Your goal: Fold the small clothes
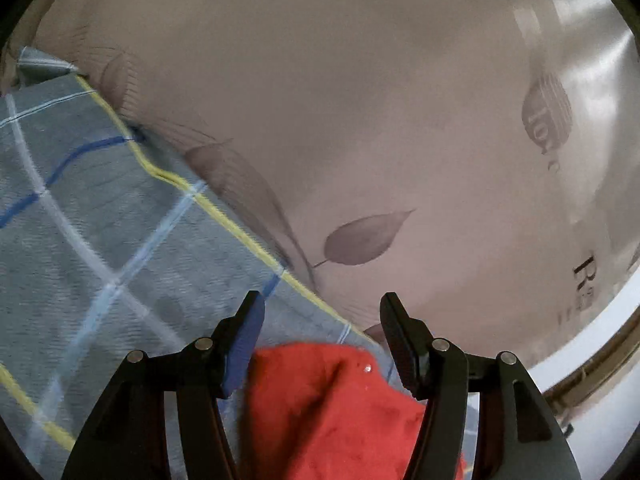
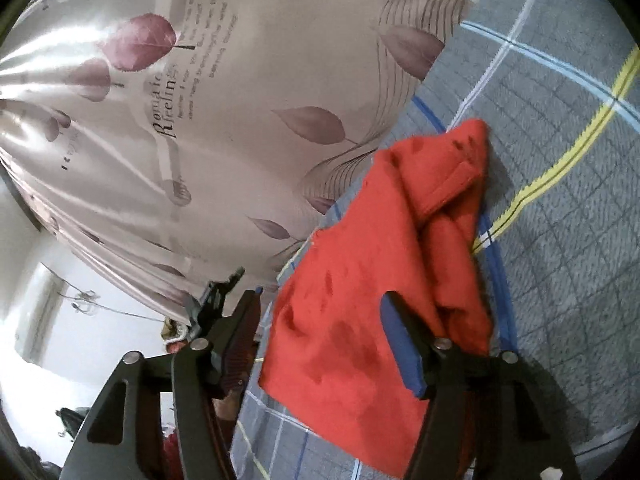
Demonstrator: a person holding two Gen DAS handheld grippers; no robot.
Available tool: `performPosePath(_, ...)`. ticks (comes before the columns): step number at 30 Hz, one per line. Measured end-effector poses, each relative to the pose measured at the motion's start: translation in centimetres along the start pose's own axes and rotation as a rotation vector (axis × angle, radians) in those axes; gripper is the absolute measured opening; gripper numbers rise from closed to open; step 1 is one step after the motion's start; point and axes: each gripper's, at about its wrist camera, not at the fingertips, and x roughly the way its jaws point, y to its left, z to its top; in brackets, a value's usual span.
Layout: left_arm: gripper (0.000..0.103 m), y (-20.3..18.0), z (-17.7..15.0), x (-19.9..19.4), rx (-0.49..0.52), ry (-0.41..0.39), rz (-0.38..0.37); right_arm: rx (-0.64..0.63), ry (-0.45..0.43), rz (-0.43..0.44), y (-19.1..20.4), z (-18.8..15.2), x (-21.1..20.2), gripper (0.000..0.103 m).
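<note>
A small red garment [image 2: 372, 276] lies rumpled on a grey plaid bedsheet [image 2: 560, 184], one part bunched up at its far end. My right gripper [image 2: 320, 312] is open, hovering over the garment's near half, jaws wide apart and holding nothing. In the left wrist view the red garment [image 1: 332, 408] shows low between the fingers of my left gripper [image 1: 320, 316], which is open just above its edge. The other gripper [image 2: 218, 304] shows dimly at the garment's left side in the right wrist view.
A shiny beige curtain with leaf prints and lettering [image 2: 208, 128] hangs beside the bed and fills the far side of both views [image 1: 360, 120]. The plaid sheet [image 1: 100, 220] has yellow and blue stripes. A white wall [image 2: 80, 340] lies at lower left.
</note>
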Motion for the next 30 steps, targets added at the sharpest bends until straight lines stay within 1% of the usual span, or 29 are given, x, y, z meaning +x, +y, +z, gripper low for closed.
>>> performPosePath(2,0.061,0.9,-0.7,-1.2,0.025,0.063,-0.001,0.009,-0.010,0.008,-0.2,0.0,-0.2,0.060)
performPosePath(3,0.061,1.2,-1.2,-1.7,0.043,0.080,0.007,0.010,-0.016,0.009,-0.3,0.0,-0.4,0.060)
performPosePath(4,0.061,1.5,-2.2,-2.3,0.083,0.117,0.021,0.008,-0.022,0.006,-0.3,-0.1,-0.5,0.060)
performPosePath(6,0.061,1.7,-4.1,-2.3,0.131,0.180,0.031,0.001,-0.034,-0.003,-0.2,-0.1,-0.7,0.060)
performPosePath(9,0.061,2.1,-7.2,-2.6,0.198,0.260,0.021,-0.008,-0.051,-0.043,0.1,-0.1,-1.1,0.060)
performPosePath(10,0.061,2.2,-8.1,-2.8,0.210,0.280,0.015,-0.012,-0.053,-0.055,0.1,-0.2,-1.3,0.061)
performPosePath(11,0.061,2.4,-9.1,-2.8,0.202,0.301,-0.005,-0.016,-0.054,-0.070,0.3,-0.3,-1.5,0.061)
performPosePath(13,0.061,2.6,-10.0,-2.9,0.172,0.312,-0.044,-0.038,-0.048,-0.120,0.8,-0.5,-2.0,0.061)
performPosePath(15,0.061,2.1,-10.7,-3.8,0.184,0.294,-0.075,-0.080,-0.032,-0.174,1.6,-0.9,-2.4,0.061)
performPosePath(17,0.061,1.8,-11.3,-3.9,0.189,0.315,-0.108,-0.115,0.006,-0.220,2.0,-1.3,-2.4,0.061)
performPosePath(18,0.060,1.8,-11.2,-4.1,0.205,0.318,-0.104,-0.136,0.044,-0.255,2.2,-1.6,-2.2,0.059)
performPosePath(20,0.057,0.7,-11.7,-4.3,0.289,0.325,-0.060,-0.172,0.123,-0.301,2.5,-2.4,-1.3,0.054)
performPosePath(21,0.052,0.4,-12.0,-3.9,0.314,0.334,-0.054,-0.187,0.159,-0.319,2.6,-3.0,-0.9,0.049)
performPosePath(23,0.049,-0.1,-12.7,-3.4,0.351,0.356,-0.029,-0.207,0.191,-0.370,2.6,-3.6,-0.4,0.032)
performPosePath(24,0.046,-0.2,-12.9,-3.3,0.364,0.360,-0.010,-0.204,0.204,-0.394,2.5,-3.6,-0.2,0.008)
performPosePath(25,0.041,-0.3,-13.0,-3.2,0.371,0.360,0.008,-0.191,0.208,-0.405,2.2,-3.6,-0.2,0.003)
performPosePath(26,0.038,-0.3,-13.0,-3.1,0.373,0.360,0.024,-0.183,0.200,-0.413,2.0,-3.6,-0.4,0.004)
performPosePath(27,0.032,-0.1,-13.0,-3.1,0.371,0.360,0.041,-0.177,0.193,-0.425,1.9,-3.6,-0.8,0.004)
performPosePath(29,0.030,0.2,-12.9,-3.2,0.361,0.360,0.047,-0.164,0.208,-0.431,1.5,-3.7,-1.3,0.003)
performPosePath(30,0.030,0.6,-12.8,-3.4,0.357,0.359,0.049,-0.149,0.220,-0.437,1.2,-3.8,-1.6,0.000)
